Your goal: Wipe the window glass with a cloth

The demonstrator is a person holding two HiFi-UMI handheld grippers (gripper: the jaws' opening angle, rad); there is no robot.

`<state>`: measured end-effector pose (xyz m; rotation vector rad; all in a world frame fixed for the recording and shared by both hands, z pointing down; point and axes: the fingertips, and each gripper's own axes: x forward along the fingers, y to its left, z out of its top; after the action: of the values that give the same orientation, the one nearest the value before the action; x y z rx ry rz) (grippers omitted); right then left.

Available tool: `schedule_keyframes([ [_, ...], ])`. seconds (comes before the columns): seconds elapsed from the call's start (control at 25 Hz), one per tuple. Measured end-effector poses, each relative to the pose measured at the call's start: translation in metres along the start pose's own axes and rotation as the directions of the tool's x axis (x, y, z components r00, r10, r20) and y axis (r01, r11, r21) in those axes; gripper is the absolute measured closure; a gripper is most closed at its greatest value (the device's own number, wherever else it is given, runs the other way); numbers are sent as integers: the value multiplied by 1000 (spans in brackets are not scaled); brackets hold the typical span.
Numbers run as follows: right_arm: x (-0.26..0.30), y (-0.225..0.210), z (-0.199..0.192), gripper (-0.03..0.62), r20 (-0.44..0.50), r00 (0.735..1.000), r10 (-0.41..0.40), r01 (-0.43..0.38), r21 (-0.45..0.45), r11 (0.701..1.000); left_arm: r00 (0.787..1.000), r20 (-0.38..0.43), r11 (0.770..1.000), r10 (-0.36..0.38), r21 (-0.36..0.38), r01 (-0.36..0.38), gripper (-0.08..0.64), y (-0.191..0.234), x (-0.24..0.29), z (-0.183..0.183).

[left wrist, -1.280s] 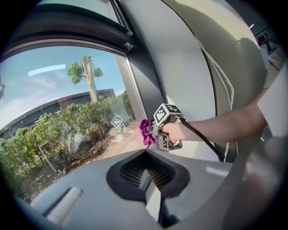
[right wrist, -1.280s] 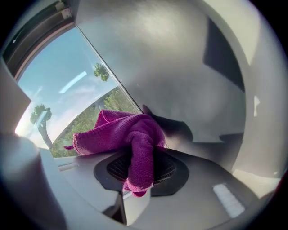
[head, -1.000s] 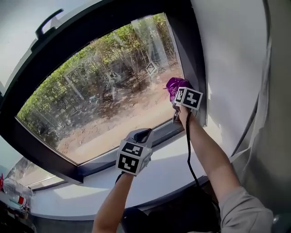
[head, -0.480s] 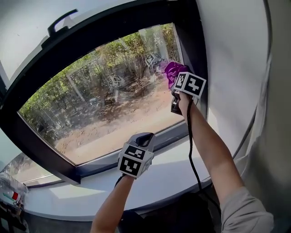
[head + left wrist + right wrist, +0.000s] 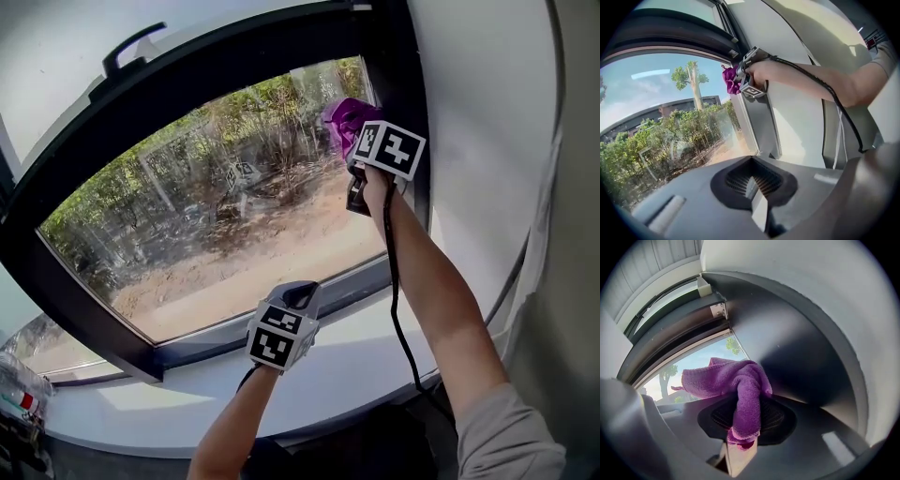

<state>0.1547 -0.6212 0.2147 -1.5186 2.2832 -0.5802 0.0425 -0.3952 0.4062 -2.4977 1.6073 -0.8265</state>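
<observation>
Because the cloth [image 5: 337, 116] is soft and limp, right hand-held gripper [image 5: 351, 139] pinches one bunched fold; left hand-held gripper [image 5: 298, 296] is pressed together, empty.

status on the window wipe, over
Right gripper shut on purple cloth, at top right corner of window glass. Left gripper shut, empty, low by the sill. Nothing in the way.

Left hand-held gripper [image 5: 752, 185]: grey moulded shell, dark ribbed pads. Right hand-held gripper [image 5: 746, 420]: same build. Marker cubes [image 5: 278, 337] (one per unit): white faces, black square codes. Black cable [image 5: 392, 281] on the right unit. Grey sleeve [image 5: 506, 436].
</observation>
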Motion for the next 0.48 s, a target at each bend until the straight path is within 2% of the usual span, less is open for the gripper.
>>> schedule_keyframes([
  [0.28,1,34,50,480,79,996,49,-47,-31,998,1000,3,999,-3,-32,3,560,1,0,-4],
  [0.48,2,46,77,480,107,994,37,-27,-97,995,1000,10,999,12,-33,-11,560,9,-6,-6],
])
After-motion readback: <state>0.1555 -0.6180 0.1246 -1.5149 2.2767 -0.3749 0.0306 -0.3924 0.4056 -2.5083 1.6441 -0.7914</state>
